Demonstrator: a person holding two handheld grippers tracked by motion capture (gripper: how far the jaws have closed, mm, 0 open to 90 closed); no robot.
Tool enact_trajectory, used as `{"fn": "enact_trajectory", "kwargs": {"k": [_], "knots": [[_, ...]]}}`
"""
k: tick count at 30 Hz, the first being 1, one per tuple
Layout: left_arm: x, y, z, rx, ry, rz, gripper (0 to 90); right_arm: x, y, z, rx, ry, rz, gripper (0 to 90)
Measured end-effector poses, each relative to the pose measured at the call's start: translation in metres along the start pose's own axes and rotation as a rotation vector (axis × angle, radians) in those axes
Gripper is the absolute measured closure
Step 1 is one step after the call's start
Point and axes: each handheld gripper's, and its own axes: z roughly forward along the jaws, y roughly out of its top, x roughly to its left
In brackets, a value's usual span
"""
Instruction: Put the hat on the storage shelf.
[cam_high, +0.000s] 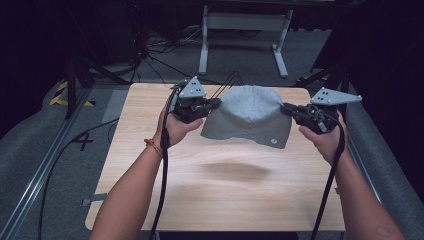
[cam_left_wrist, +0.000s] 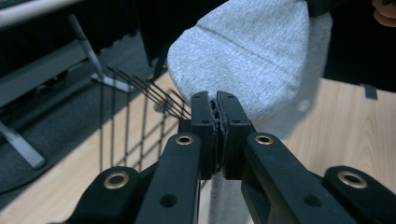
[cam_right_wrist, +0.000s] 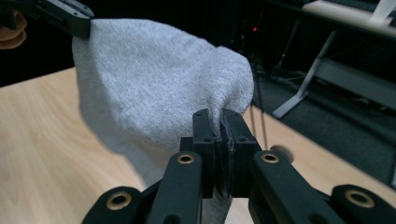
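Site was a lab or recording studio, not a home. Light wooden table (cam_high: 220, 190) stood on grey carpet, black drapes behind it. Beyond the table: a white metal stand (cam_high: 243, 37) and tangled floor cables (cam_high: 150, 55). Left of it: aluminium rail (cam_high: 42, 165) and hazard-striped tape (cam_high: 61, 94).

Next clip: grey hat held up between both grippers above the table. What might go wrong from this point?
1. Each hand-held gripper, left and right, pinches only a thin bit of the hat's edge; the knit may slip out if pulled apart.
2. If one side lets go, the hat would swing down from the other gripper, losing its spread shape.
3. A wire rack stands right behind the hat; the fabric might snag on it when moved back.
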Motion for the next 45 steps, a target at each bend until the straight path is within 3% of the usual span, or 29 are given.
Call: {"fn": "enact_trajectory", "kwargs": {"k": [4, 5, 12, 16, 26, 32, 45], "knots": [[0.006, 0.010, 0.000, -0.026, 0.020, -0.010, 86.8, -0.007, 0.018, -0.002, -0.024, -0.014, -0.002, 85.6], [0.007, 0.012, 0.001, -0.026, 0.022, 0.000, 86.8, -0.008, 0.020, -0.001, -0.029, -0.017, -0.006, 85.6], [0.019, 0.021, 0.000, -0.074, 0.042, -0.037, 86.8, -0.012, 0.033, 0.007, -0.050, -0.012, -0.004, 85.6], [0.030, 0.032, -0.001, -0.073, 0.072, -0.032, 86.8, -0.018, 0.047, 0.013, -0.062, -0.030, -0.005, 85.6], [0.059, 0.043, 0.012, -0.086, 0.138, -0.089, 86.8, -0.034, 0.068, 0.040, -0.037, -0.076, -0.019, 85.6], [0.069, 0.054, 0.018, -0.092, 0.185, -0.077, 86.8, -0.046, 0.084, 0.049, -0.040, -0.099, -0.015, 85.6], [0.083, 0.061, 0.037, -0.101, 0.250, -0.090, 86.8, -0.064, 0.091, 0.071, -0.050, -0.133, 0.012, 85.7]]}}
